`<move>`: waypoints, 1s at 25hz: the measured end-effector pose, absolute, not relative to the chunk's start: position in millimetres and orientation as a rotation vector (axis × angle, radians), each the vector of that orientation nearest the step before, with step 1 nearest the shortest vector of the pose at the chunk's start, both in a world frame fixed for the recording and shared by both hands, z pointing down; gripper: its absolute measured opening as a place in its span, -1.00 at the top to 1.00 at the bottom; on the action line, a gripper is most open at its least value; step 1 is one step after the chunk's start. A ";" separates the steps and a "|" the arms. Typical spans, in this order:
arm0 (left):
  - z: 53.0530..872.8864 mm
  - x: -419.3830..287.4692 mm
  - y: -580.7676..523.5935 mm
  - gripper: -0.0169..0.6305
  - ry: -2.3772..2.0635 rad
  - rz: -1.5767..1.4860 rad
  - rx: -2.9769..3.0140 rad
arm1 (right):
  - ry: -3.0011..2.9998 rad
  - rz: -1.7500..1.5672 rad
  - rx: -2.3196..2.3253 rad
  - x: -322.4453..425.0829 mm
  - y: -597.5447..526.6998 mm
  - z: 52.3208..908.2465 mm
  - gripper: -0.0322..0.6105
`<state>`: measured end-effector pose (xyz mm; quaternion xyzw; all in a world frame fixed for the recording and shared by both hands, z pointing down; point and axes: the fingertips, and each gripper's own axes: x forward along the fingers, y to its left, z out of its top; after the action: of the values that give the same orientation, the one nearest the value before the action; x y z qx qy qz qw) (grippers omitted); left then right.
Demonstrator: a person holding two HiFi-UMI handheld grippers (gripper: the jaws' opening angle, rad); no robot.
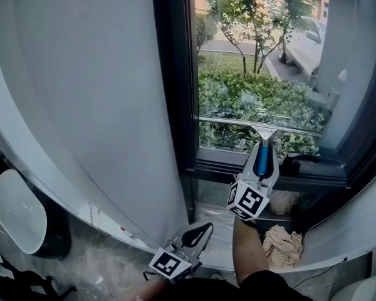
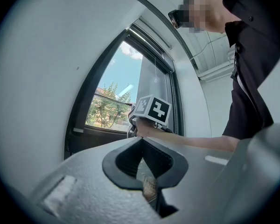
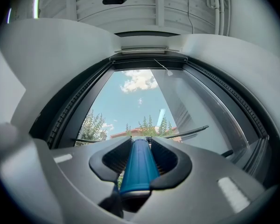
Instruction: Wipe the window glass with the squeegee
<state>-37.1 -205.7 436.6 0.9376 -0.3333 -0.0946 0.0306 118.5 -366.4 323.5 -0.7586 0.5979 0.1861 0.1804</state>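
Pressing the squeegee (image 1: 261,162) to the window glass (image 1: 257,55) with the right tool (image 1: 264,150).
The right tool's jaws pinched the blue handle, which ran straight out ahead of them to the blade. The blade lay level against the lower part of the pane, just above the dark bottom frame (image 1: 269,171). The left tool (image 1: 203,229) hung low beside the curved white wall (image 1: 81,105), well apart from the squeegee, with its jaws pressed together on nothing. A crumpled cloth (image 1: 282,243) lay below the frame, near the person's forearm (image 1: 247,249).
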 end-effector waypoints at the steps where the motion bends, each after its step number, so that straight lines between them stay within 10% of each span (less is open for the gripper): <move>1: 442.9 -38.2 -205.2 0.95 -1.028 -0.276 2.889 | 1.689 0.519 -2.146 118.4 -366.5 325.5 0.50; 25: 426.6 -14.3 -210.4 0.95 -0.944 -0.380 2.905 | 1.638 0.628 -2.065 163.4 -341.4 253.5 0.49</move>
<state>-14.3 -210.4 426.6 0.9433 -0.3066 -0.1234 0.0315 163.4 -341.4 253.5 -0.7445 0.5903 0.2265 0.2144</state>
